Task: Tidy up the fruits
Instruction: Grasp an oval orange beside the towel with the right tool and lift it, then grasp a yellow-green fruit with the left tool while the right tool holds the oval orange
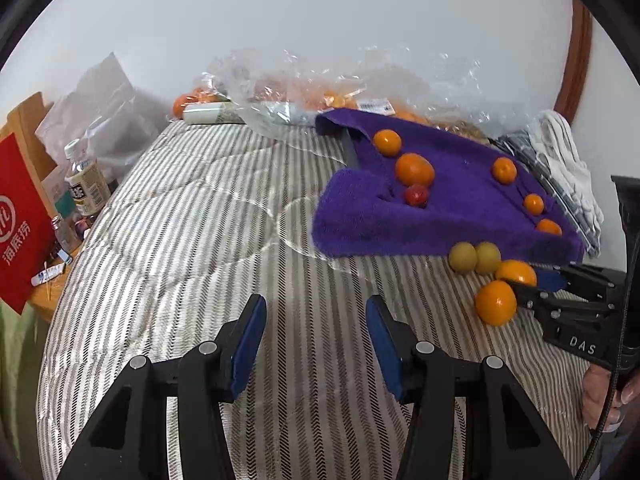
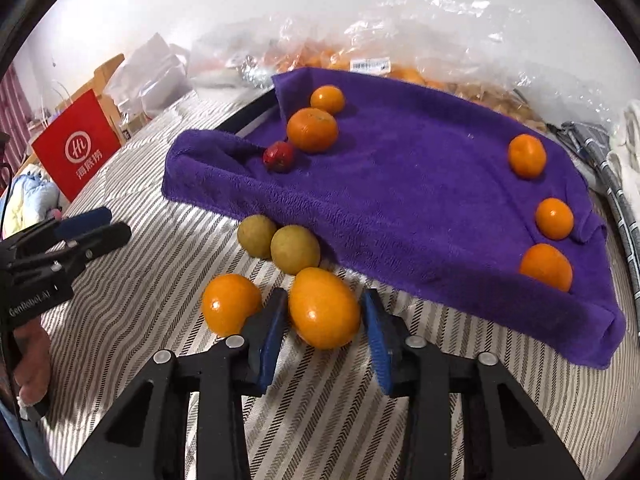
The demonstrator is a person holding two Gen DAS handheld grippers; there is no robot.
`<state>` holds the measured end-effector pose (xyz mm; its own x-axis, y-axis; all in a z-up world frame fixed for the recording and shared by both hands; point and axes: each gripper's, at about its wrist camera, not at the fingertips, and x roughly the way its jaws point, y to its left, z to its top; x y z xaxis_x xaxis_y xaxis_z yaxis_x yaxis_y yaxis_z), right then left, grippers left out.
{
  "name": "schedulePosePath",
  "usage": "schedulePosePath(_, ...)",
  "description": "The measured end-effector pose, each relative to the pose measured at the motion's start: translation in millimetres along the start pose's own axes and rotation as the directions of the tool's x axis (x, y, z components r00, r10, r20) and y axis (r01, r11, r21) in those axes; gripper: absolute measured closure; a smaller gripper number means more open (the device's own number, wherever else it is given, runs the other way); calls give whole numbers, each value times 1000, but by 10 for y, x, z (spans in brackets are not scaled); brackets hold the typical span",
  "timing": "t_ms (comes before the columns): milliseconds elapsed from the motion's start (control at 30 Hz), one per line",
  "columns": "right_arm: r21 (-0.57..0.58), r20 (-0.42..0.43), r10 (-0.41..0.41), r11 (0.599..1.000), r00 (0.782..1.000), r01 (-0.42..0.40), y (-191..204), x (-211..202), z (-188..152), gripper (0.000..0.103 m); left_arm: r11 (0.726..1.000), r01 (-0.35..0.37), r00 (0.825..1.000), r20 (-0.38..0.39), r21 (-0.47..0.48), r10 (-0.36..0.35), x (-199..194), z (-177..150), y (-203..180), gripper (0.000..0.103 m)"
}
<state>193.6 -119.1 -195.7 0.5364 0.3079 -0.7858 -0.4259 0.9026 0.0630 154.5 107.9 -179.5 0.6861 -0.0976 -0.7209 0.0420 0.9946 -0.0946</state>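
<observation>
Right tongs (image 2: pixel 325 320) appear clamped on an oval orange (image 2: pixel 324 308) lying on the striped bed (image 2: pixel 160 288), at six o'clock from the purple towel (image 2: pixel 400 200); left tongs (image 1: pixel 316 340) hang apart, empty. The glossy fruit could squirt free and nudge the neighbouring orange (image 2: pixel 230 304) rolling across the soft bedding, with crinkled plastic bags (image 2: pixel 400 48) against the white wall.

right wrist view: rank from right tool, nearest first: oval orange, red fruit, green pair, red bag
1. oval orange, between the right tool pads
2. green pair, just beyond, at the purple towel edge; too close to split
3. red fruit, on the towel
4. red bag, far left
</observation>
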Motion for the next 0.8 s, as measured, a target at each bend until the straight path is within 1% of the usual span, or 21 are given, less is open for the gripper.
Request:
schedulePosePath(100,22,20,-14,1000,1000,13,-43,-48,-41,70,1000,2,1000,-18,-13,-2,23,5,34,54)
schedulePosePath(200,44,72,-39,998,997,36,-128,-194,-107,70,998,11,999,-44,-57,-14,73,4,113,54)
schedulePosePath(267,59,91,-47,997,995,42,-213,-286,-144,70,997,25,999,-38,-75,-27,62,-5,138,54)
schedulePosePath(400,119,129,-95,990,987,80,-471,-495,-284,70,995,36,999,-38,-88,-39,66,-12,156,54)
schedulePosePath(433,136,135,-115,986,984,96,-552,-542,-330,70,995,38,998,-39,-89,-41,68,-12,154,53)
schedulePosePath(500,166,140,-142,979,980,118,-694,-597,-413,70,996,47,998,-43,-81,-50,77,-12,135,47)
schedulePosePath(567,202,136,-185,967,973,156,-843,-656,-516,70,997,45,998,-50,-62,-48,89,-12,91,40)
schedulePosePath(700,268,131,-226,946,965,185,-1099,-716,-651,70,999,27,998,-63,-27,-28,108,0,16,36)
schedulePosePath(800,302,107,-230,935,967,189,-1240,-715,-706,70,999,26,998,-64,-23,-27,110,4,8,35)
